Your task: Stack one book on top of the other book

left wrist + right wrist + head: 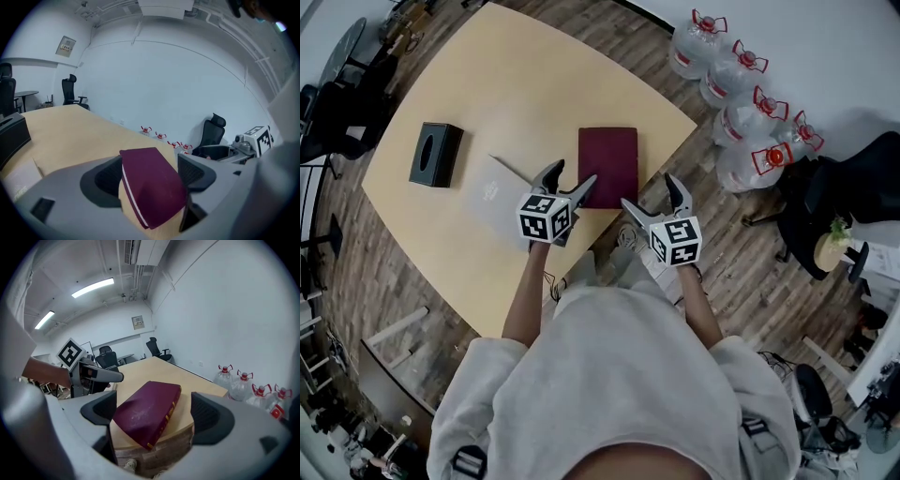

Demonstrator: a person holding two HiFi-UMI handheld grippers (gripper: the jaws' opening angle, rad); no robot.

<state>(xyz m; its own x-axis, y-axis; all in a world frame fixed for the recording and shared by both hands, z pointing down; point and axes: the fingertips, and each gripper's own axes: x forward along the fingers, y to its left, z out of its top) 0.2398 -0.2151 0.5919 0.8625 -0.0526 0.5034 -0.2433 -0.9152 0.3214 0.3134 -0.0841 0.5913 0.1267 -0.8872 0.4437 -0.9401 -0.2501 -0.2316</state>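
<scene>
The maroon book [147, 416] has a matt, scuffed cover with shiny gold spine print. The table [525, 84] looks like smooth pale wood, and my left gripper [573, 174] and right gripper [651, 192] are matt grey plastic.

You are facing one table [534, 84] carrying two books, a maroon book [607, 161] and a grey book [492, 195], plus one black box [436, 155]; five water jugs [739, 120] are standing beside the table.

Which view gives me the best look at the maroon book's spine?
The right gripper view: the maroon book lies with its gold-marked spine turned toward that camera. The left gripper view shows the cover and white page edge instead; the head view shows only the cover from above.
</scene>
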